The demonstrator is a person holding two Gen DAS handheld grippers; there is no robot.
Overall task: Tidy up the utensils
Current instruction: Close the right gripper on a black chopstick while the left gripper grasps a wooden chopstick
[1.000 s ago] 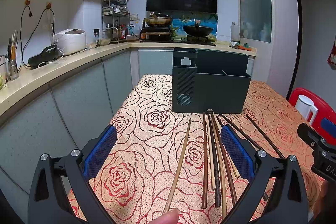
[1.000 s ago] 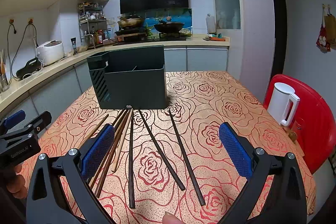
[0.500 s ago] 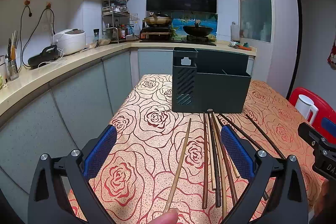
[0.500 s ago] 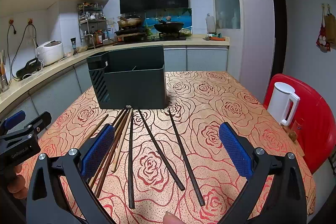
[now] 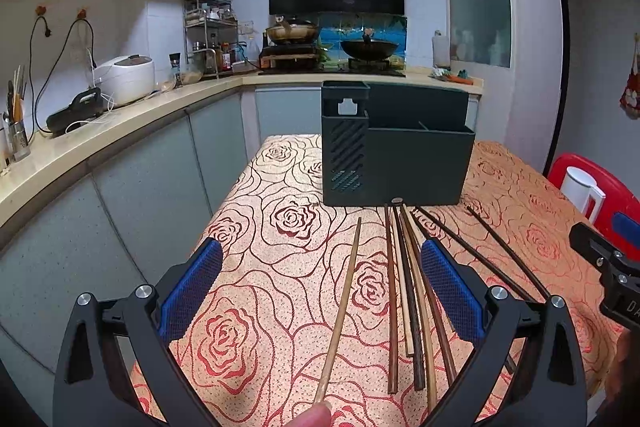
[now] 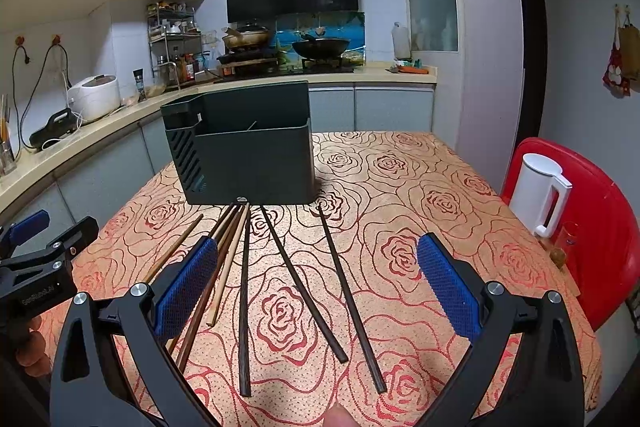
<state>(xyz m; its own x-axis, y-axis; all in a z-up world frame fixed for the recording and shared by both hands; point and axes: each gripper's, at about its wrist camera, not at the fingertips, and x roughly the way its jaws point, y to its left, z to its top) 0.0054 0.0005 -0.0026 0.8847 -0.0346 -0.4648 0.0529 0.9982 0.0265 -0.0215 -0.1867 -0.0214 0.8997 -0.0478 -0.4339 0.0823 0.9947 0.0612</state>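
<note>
Nothing has moved since the earlier frames; we hover both grippers over loose chopsticks, task not started.

We hold the left gripper [image 5: 320, 291] wide apart and empty above a single light wooden chopstick [image 5: 340, 311], the right gripper [image 6: 318, 283] equally wide and empty over the dark chopsticks [image 6: 302, 285]. All sticks lie flat on the rose-patterned surface [image 6: 420, 195], fanned out with their far tips just beside the dark green holder [image 6: 248, 163]; a bundle [image 5: 408, 291] of mixed brown ones lies side by side. We see almost nothing in the holder, so every stick is left to load. Sticks look thin, long, straight.
</note>
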